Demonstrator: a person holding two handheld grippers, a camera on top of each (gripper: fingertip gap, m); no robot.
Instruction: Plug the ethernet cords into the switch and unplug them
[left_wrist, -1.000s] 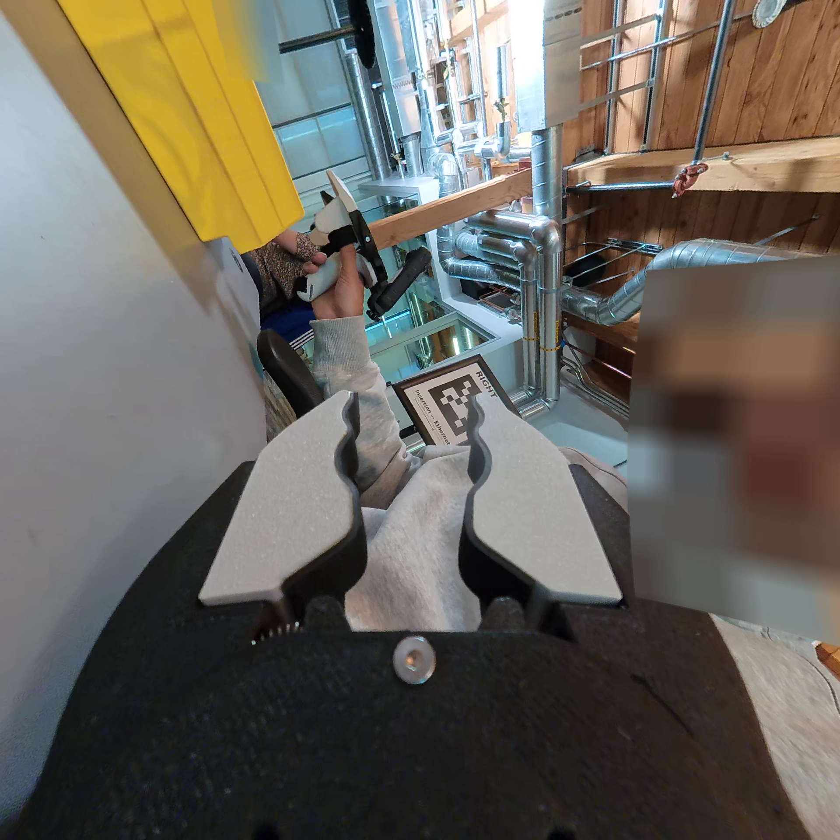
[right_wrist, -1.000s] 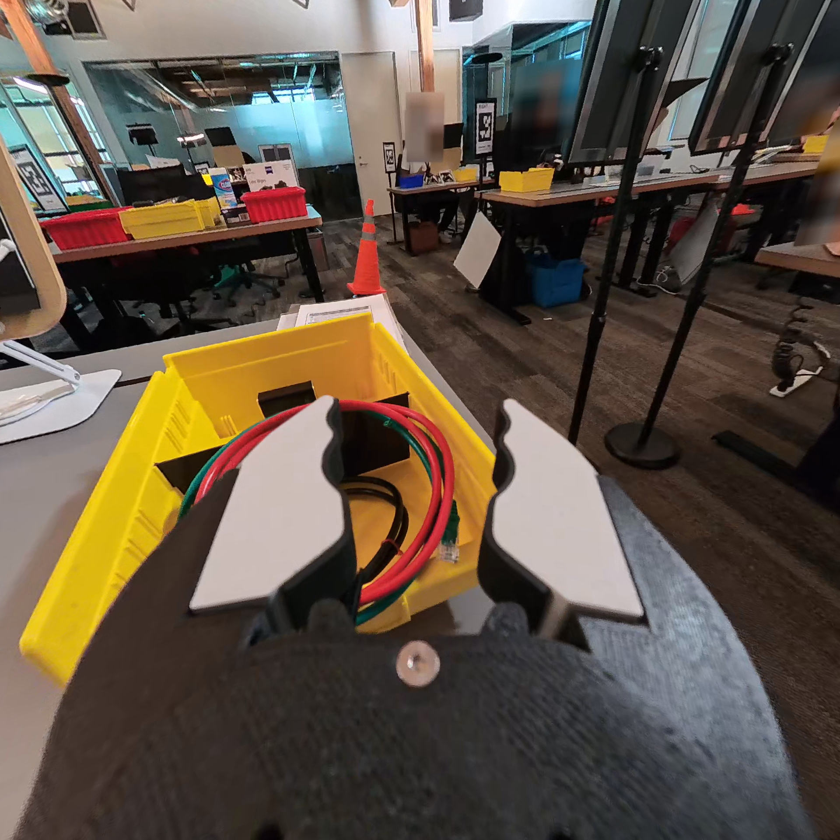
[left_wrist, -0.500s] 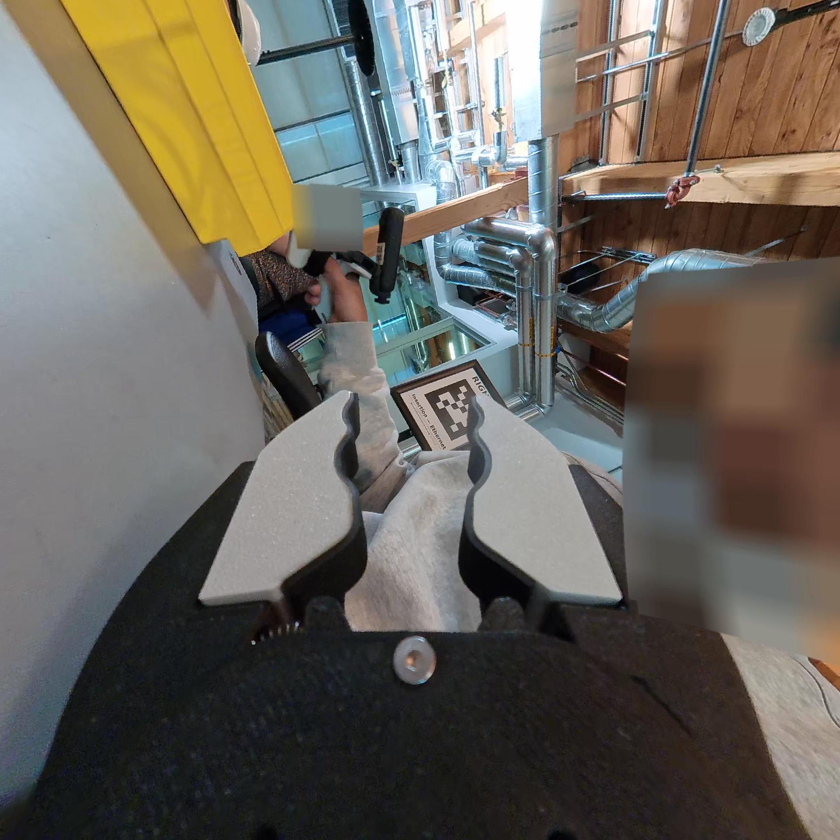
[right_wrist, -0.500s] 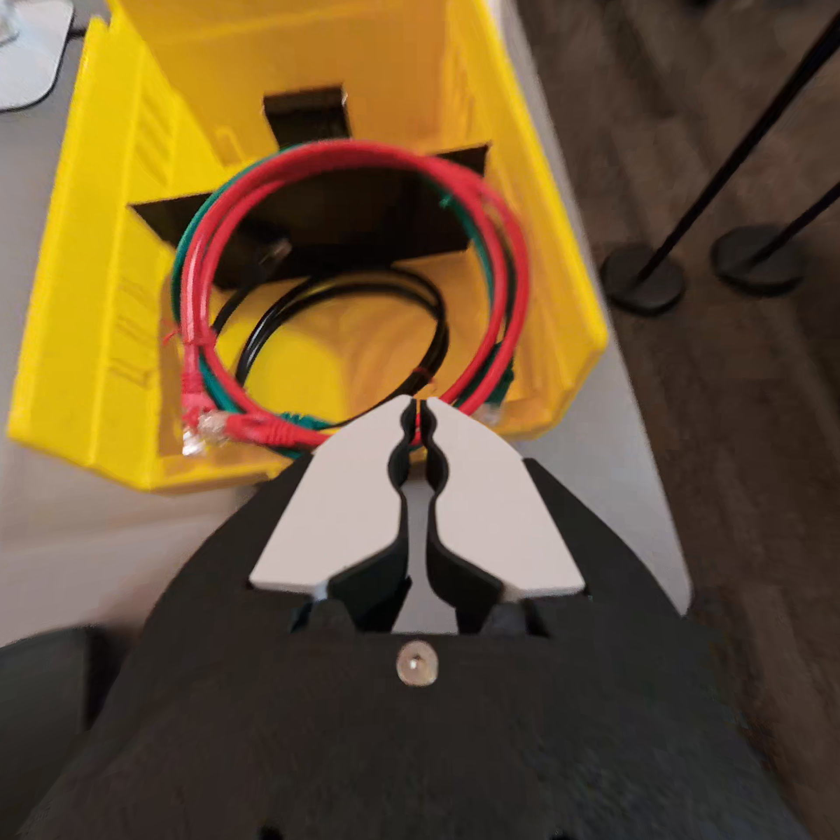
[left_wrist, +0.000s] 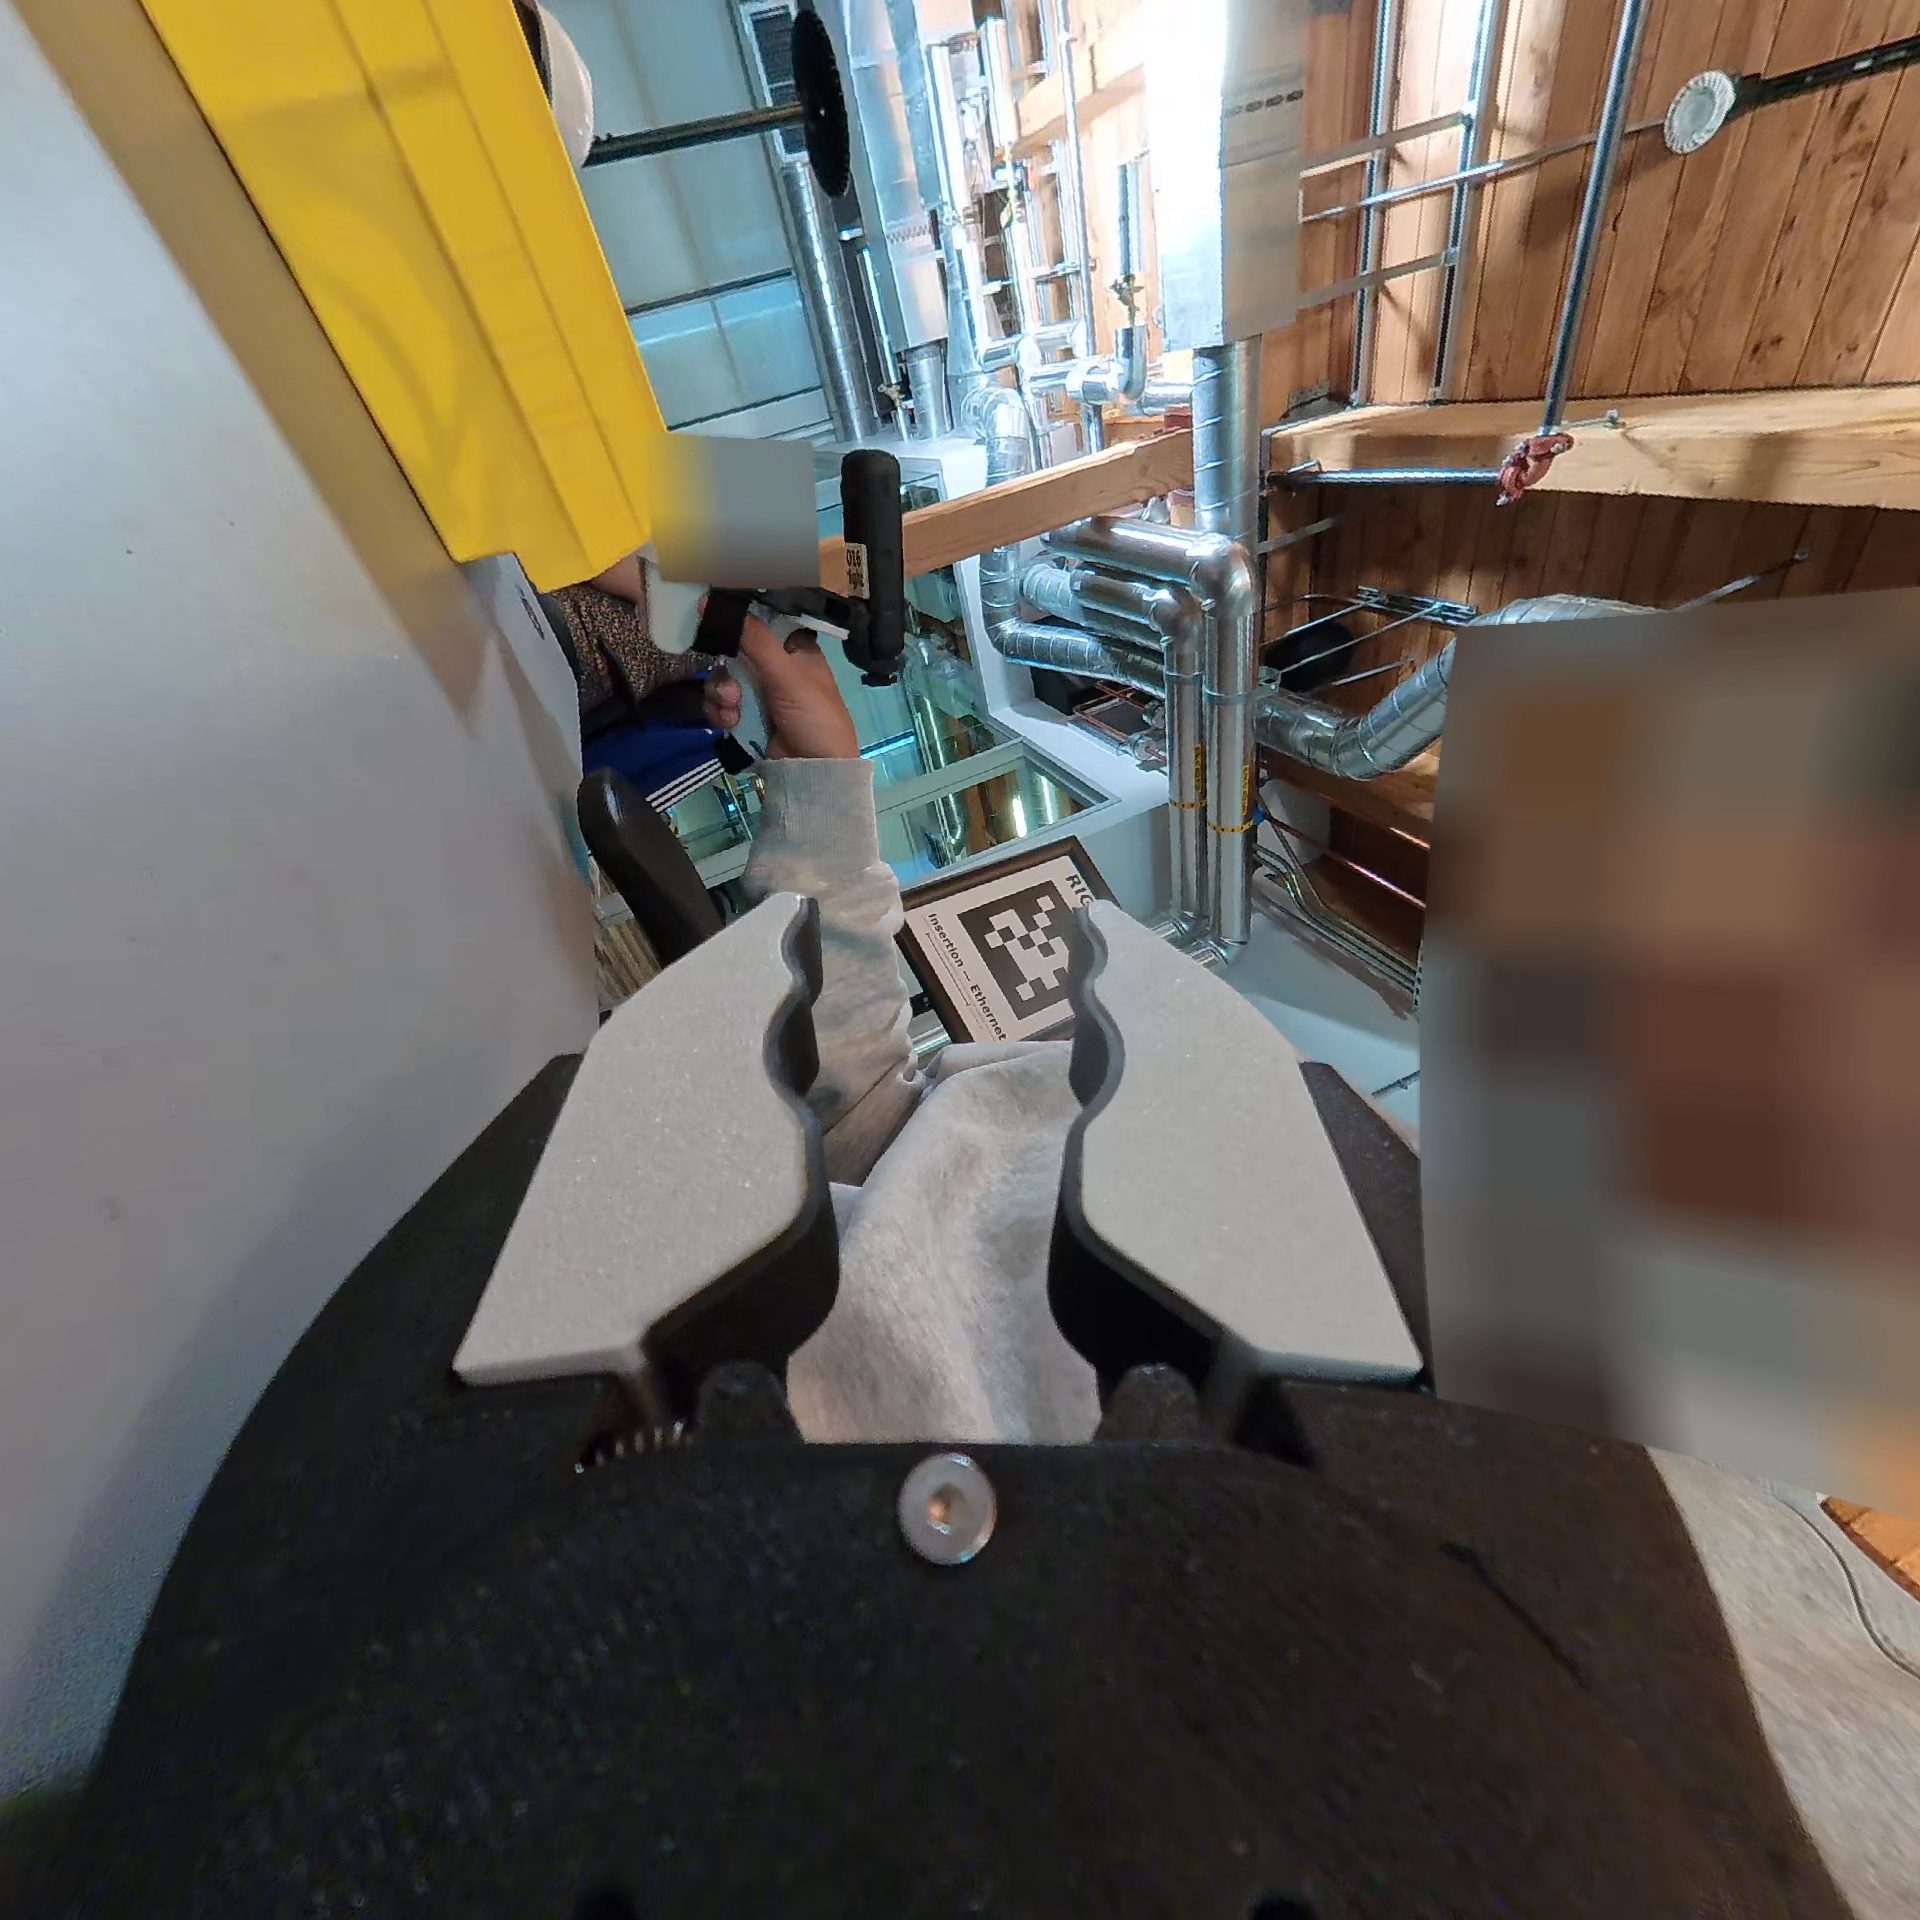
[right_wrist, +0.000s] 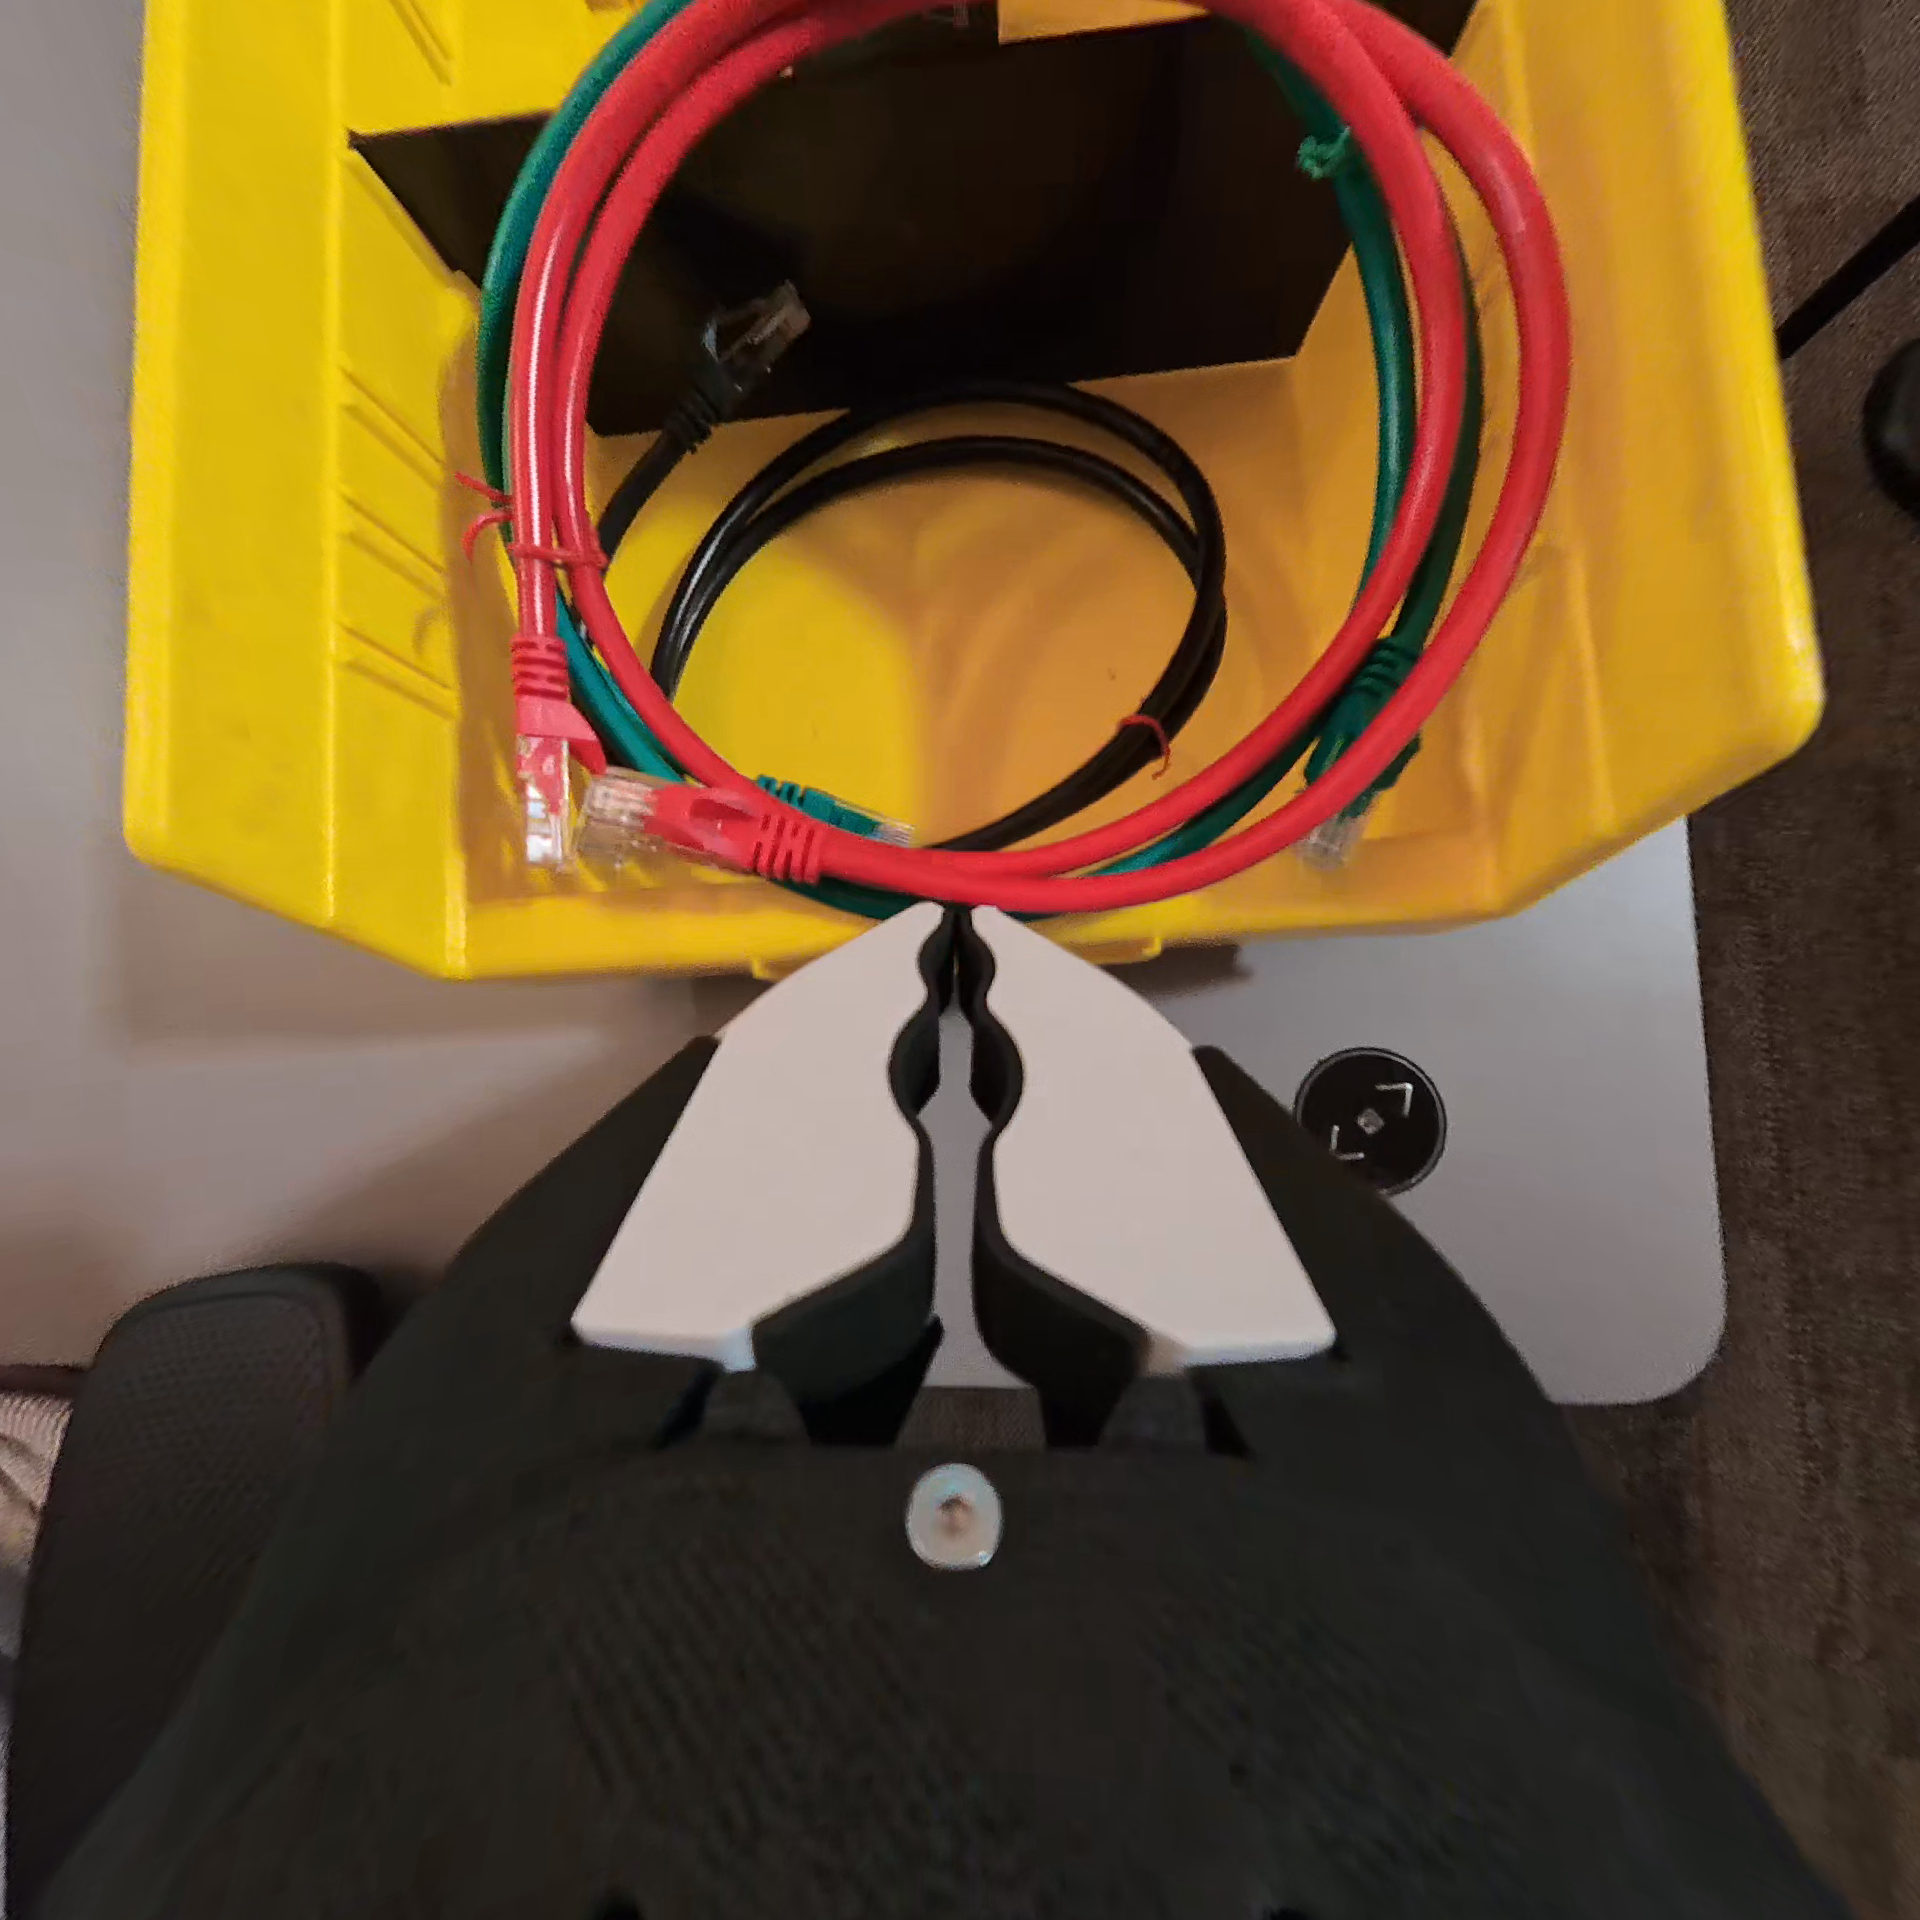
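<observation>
A yellow bin on the table holds coiled ethernet cords: a red cord, a green cord and a black cord, with a black panel behind them. My right gripper looks down on the bin with jaws shut, tips at the near loop of the red cord. I cannot tell if it pinches the cord. My left gripper is open and empty, pointing away over a grey sleeve. The right gripper also shows far off there, beside the bin.
The bin stands near the grey table's corner, with a round black control button close by. Dark floor lies to the right. A black chair arm is at lower left. A framed marker sign stands beyond my left fingers.
My right gripper has gone from open to shut and tilted down over the bin, closing in on the cords. The left gripper has stayed open and nearly still.
</observation>
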